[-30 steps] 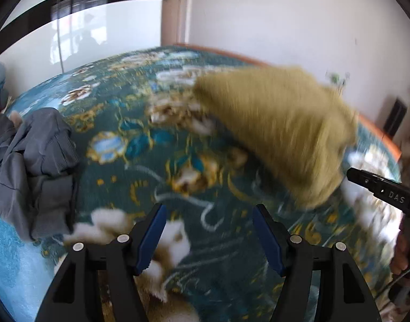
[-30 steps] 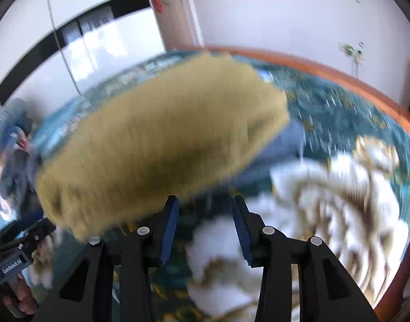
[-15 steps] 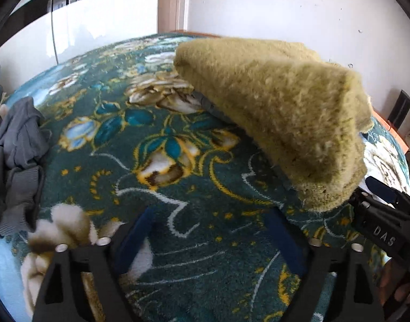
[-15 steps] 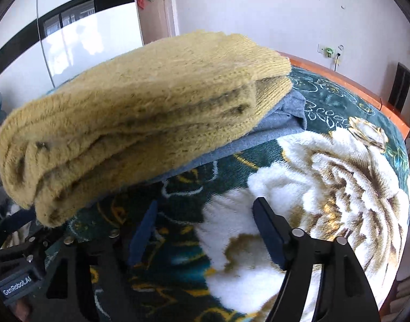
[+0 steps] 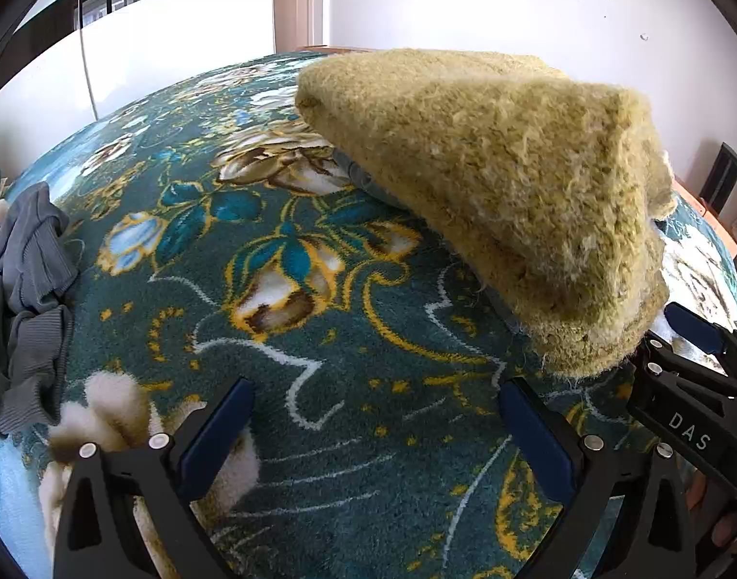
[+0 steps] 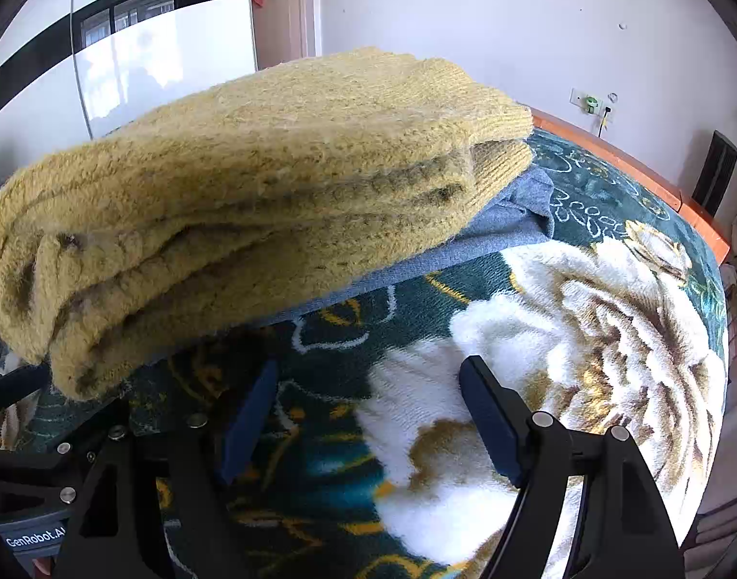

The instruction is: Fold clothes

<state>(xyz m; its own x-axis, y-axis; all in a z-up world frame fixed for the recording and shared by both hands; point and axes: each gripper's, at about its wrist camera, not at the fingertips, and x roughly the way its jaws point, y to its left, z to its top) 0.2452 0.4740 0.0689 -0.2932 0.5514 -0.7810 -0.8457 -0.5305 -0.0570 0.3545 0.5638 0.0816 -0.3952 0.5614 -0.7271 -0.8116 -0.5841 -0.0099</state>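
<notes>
Releasing is done: left gripper (image 5: 375,427) jaws are opening, right gripper (image 6: 368,415) jaws held wide, both empty. Folded yellow sweater (image 6: 252,193) is left square on grey garment (image 6: 508,222); crumpled grey clothing (image 5: 28,289) is judged next.

The room has a white wall (image 6: 489,24) with a few small marks. On it sits a wall socket (image 6: 591,102) with a green plug. To the left stands a pale wooden door (image 6: 279,14), and beside it a glossy white wardrobe (image 6: 165,62) with a black band, which mirrors daylight. The bed (image 5: 320,337) carries a dark green blanket with big flowers, and its orange wooden edge (image 6: 658,183) shows at the right.
</notes>
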